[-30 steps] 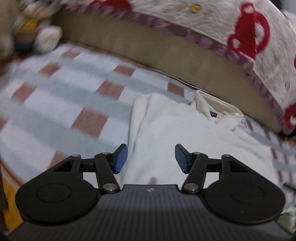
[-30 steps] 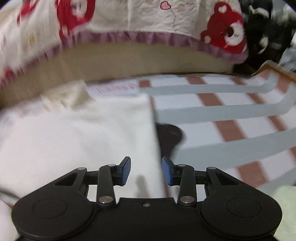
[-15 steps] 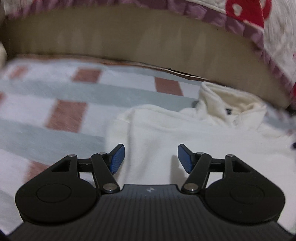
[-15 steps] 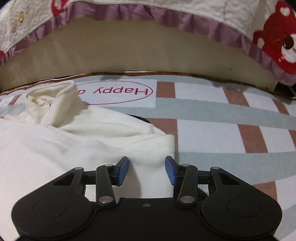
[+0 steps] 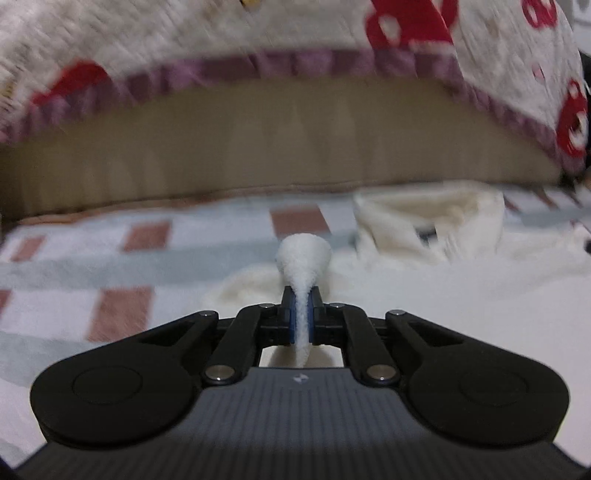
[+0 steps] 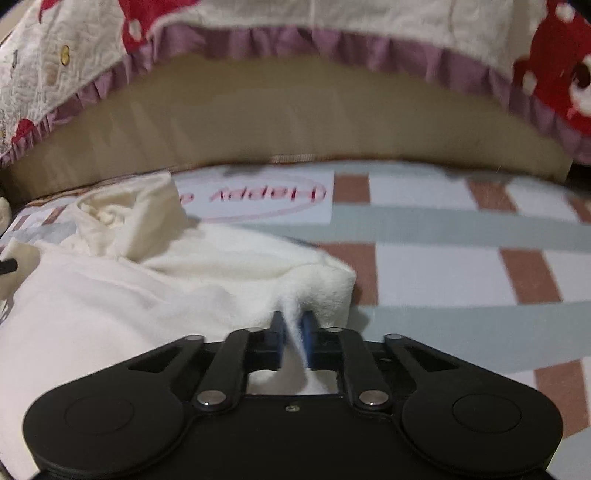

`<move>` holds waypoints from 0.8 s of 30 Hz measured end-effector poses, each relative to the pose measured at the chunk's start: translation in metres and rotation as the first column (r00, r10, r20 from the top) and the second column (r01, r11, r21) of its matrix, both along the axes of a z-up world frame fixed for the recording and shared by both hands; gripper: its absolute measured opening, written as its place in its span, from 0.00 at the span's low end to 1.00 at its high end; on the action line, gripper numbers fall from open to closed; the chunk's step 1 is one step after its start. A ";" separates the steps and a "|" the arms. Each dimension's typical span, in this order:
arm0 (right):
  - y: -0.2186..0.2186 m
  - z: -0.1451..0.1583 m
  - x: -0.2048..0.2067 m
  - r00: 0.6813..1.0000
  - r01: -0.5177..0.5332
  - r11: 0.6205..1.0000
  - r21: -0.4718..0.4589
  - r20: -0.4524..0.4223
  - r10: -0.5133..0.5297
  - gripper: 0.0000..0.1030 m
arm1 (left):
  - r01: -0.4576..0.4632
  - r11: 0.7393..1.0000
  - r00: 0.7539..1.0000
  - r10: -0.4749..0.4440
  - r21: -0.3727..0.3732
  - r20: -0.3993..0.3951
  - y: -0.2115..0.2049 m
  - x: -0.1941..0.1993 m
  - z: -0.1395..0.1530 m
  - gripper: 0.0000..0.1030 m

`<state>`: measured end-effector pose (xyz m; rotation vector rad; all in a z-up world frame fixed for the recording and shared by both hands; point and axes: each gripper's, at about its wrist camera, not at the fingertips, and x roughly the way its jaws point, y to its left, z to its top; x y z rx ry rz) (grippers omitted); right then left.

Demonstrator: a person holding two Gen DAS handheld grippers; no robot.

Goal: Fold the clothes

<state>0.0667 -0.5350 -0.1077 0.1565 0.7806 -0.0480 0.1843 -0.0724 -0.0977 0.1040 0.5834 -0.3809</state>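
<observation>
Both sets of jaws stood open over the cloth half a second ago; now each is clamped on a pinch of it. On the left gripper (image 5: 303, 314) the blue pads have come together on a ridge of the cream fleece garment (image 5: 461, 295), and a rounded tuft of pile stands up past the tips toward 12 o'clock. On the right gripper (image 6: 293, 328) the pads are nearly together with a thin fold of the same garment (image 6: 129, 302) caught between them, beside the garment's corner, which rises as a soft hump just off the tips at 1 o'clock.

The garment lies spread on a checked mat (image 5: 110, 258) of white, grey-green and brick-red squares. In the left view it fills the side from 1 to 5 o'clock, its collar (image 5: 428, 221) standing up at about 1 o'clock; the bare mat runs from 8 to 11 o'clock. In the right view the cloth fills 7 to 11 o'clock, with the collar (image 6: 129, 210) crumpled at 10 o'clock and the mat (image 6: 461, 258) open from 1 to 4 o'clock. A white panel on the mat carries red lettering inside an oval (image 6: 258, 195), seen upside down, at 12 o'clock just beyond the collar.

Behind the mat, across 12 o'clock in both views, runs a tan bed side (image 5: 295, 147), and over it hangs a quilted bedspread (image 6: 295, 14) with red bear prints and a purple frill (image 6: 369, 48). Both views are somewhat blurred.
</observation>
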 end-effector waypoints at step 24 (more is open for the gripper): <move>0.030 0.019 0.113 0.987 -0.012 0.956 -0.294 -0.158 -0.036 0.21 | -0.141 0.983 0.972 0.160 0.116 -0.172 -0.003 0.068 0.000 0.15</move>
